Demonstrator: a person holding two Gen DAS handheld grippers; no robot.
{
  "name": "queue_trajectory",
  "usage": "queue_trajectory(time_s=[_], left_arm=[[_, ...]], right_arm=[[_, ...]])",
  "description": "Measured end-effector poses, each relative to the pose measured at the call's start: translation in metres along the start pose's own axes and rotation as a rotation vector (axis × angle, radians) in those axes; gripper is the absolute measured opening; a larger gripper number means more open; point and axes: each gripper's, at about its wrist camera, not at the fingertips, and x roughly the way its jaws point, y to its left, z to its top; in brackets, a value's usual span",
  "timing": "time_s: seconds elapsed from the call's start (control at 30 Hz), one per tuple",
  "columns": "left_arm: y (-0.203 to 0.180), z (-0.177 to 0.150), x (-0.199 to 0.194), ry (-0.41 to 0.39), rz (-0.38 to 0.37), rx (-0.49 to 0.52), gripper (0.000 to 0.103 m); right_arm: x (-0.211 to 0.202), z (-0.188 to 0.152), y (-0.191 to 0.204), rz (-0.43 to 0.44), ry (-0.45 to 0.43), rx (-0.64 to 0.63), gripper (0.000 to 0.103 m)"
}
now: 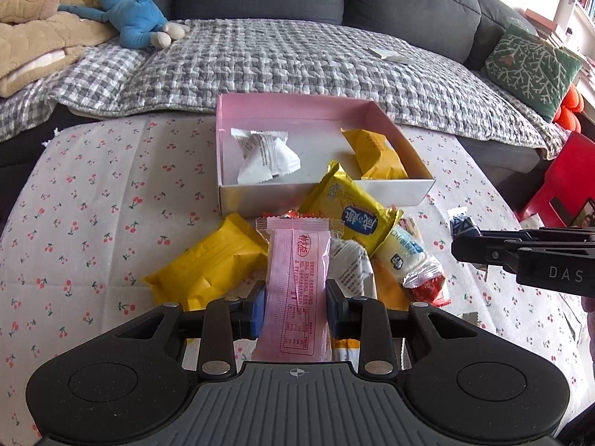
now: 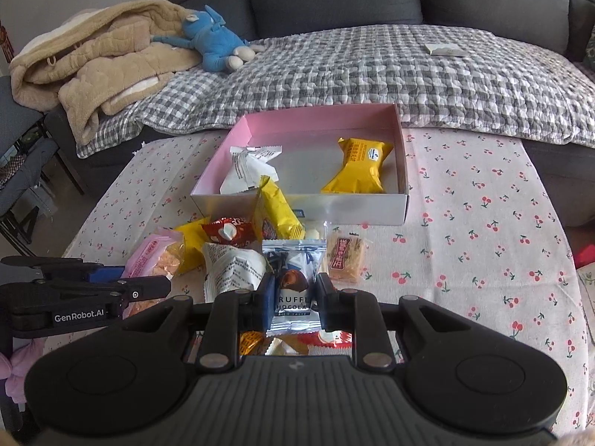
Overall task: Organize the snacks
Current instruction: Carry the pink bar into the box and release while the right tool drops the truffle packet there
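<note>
My left gripper (image 1: pixel 296 303) is shut on a pink snack packet (image 1: pixel 297 278), which stands lengthwise between the blue pads above a heap of snacks. My right gripper (image 2: pixel 293 297) is shut on a blue-and-white truffle chocolate packet (image 2: pixel 293 278). An open pink-lined box (image 1: pixel 323 187) (image 2: pixel 297 208) stands beyond the heap and holds a white packet (image 1: pixel 266 156) (image 2: pixel 243 169) and a yellow packet (image 1: pixel 377 154) (image 2: pixel 359 167). Several loose snacks lie in front of it: yellow packets (image 1: pixel 208 264) (image 2: pixel 275 212), a red-ended roll (image 1: pixel 412 260), a white packet (image 2: pixel 232 269).
The cherry-print tablecloth (image 1: pixel 93 223) (image 2: pixel 483 241) covers the table. Behind it is a sofa with a checked cover (image 1: pixel 279 63), a blue plush toy (image 1: pixel 134 11) (image 2: pixel 215 41) and a tan blanket (image 2: pixel 93 67). A red stool (image 1: pixel 561 178) stands at the right.
</note>
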Motion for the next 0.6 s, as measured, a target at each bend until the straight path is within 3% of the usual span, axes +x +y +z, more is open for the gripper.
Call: queue_trajectory(time_s=[0.6], left_arm=[[-0.023,0.085,0.047,-0.018,0.031,-0.032,0.029]], right_arm=[[0.040,0.069,-0.035,0.016,-0.043,0.104,0.021]])
